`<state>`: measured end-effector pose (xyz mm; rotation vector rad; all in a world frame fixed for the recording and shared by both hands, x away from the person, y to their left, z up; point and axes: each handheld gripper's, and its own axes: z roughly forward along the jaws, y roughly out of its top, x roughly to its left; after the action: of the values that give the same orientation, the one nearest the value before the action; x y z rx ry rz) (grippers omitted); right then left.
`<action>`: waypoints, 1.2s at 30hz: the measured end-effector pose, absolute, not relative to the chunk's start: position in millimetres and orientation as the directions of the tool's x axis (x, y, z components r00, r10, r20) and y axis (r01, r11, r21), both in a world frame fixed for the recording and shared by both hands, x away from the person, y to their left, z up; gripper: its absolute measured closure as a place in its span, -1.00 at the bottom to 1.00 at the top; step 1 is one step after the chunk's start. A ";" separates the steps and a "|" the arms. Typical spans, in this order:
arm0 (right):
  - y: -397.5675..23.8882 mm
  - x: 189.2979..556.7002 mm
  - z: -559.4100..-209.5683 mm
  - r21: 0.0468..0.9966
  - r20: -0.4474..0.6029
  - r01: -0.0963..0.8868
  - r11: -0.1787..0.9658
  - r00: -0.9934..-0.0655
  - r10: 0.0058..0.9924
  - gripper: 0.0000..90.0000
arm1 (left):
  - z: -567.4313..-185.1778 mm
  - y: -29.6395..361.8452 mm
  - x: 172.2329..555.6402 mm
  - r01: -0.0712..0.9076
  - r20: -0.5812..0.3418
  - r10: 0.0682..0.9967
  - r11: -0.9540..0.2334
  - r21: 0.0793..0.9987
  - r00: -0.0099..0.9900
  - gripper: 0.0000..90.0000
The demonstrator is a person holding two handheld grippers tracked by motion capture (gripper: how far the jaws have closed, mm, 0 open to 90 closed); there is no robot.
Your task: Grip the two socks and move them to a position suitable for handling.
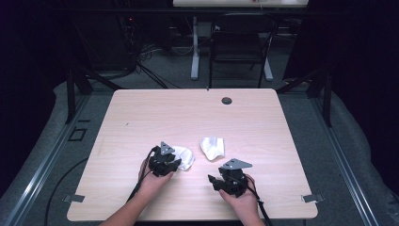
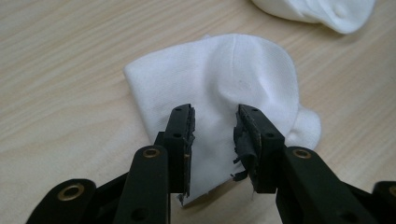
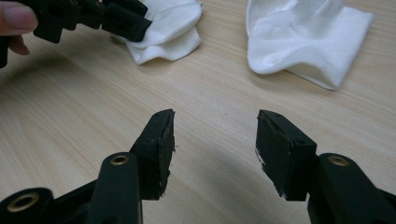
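Our left tongs (image 2: pixel 214 128) sit apart over the near sock (image 2: pixel 219 93), not pinching it yet, our right tongs (image 3: pixel 215 140) are wide apart over bare bench (image 3: pixel 70 116), and both soft, white, crumpled socks, the far sock (image 3: pixel 299 37) too, still lie loose on smooth pale wood.

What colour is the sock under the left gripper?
The sock is plain white, with no pattern. The left gripper view shows it best.
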<state>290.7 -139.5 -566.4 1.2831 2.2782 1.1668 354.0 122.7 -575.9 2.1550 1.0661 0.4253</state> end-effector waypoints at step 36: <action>-146.1 309.9 -552.4 0.770 0.103 0.586 0.253 -0.505 0.857 0.48 | -551.5 144.2 278.4 0.540 -0.075 0.736 -0.419 0.730 0.673 0.13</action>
<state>309.9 -146.1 -552.4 1.3248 2.1936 1.1191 278.4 144.2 -551.5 2.1259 0.9789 0.3304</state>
